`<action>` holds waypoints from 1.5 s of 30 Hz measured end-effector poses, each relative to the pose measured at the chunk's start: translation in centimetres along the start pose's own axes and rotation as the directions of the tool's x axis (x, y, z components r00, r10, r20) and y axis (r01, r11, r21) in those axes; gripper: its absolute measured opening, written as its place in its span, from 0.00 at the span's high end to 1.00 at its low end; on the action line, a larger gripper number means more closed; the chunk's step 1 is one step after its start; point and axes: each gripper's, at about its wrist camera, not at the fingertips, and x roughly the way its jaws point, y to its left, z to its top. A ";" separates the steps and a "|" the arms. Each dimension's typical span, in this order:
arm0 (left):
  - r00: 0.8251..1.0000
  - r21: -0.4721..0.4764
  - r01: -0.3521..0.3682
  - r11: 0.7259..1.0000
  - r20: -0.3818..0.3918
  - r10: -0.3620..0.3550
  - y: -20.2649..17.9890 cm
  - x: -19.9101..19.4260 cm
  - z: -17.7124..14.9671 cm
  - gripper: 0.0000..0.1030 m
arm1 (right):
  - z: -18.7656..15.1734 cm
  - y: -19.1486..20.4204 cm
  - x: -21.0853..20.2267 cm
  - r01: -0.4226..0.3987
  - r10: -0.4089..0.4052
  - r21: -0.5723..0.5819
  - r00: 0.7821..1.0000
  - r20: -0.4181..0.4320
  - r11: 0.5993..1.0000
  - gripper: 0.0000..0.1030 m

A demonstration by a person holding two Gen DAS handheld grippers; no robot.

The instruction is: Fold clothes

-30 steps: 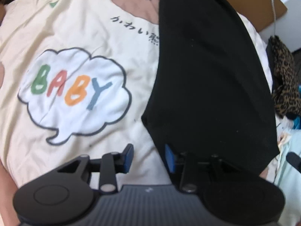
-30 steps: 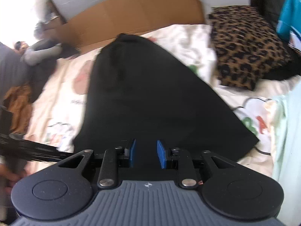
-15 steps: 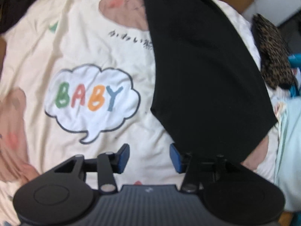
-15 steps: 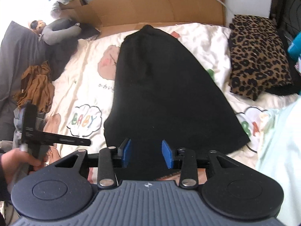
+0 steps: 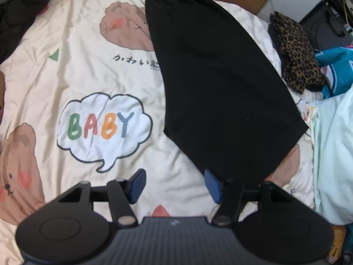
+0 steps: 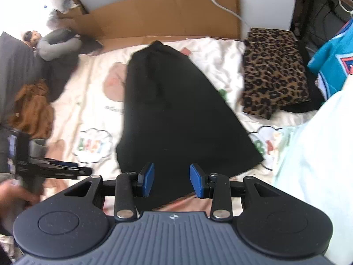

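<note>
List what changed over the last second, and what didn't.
Both grippers lifted away from the black garment, so more bed shows. The left gripper jaws are opening over bare bedsheet; the right gripper jaws widened earlier, nothing held. The garment stayed flat in place.

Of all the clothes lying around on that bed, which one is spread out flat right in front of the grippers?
The black garment, laid flat mid-bed. The leopard-print piece sits folded at the side, and the brown clothing lies crumpled at the other side.

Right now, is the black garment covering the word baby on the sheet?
No, the black garment lies beside the colourful letters, which show fully.
</note>
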 end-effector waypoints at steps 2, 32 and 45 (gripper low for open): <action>1.000 0.024 -0.023 0.999 0.008 0.023 0.0 0.6 -0.4 0.40 | -0.1 0.2 0.1 -0.031 0.030 0.018 0.999 0.025 0.999 0.58; 0.999 0.060 -0.038 0.997 -0.024 0.040 0.2 10.6 -2.0 0.62 | -11.0 8.7 22.2 -0.118 0.125 -0.362 0.992 -0.003 0.924 0.49; 0.993 0.005 0.118 0.993 0.026 -0.118 0.2 9.2 -0.3 0.62 | -11.4 11.9 23.2 0.057 0.010 -0.505 0.991 0.130 0.861 0.49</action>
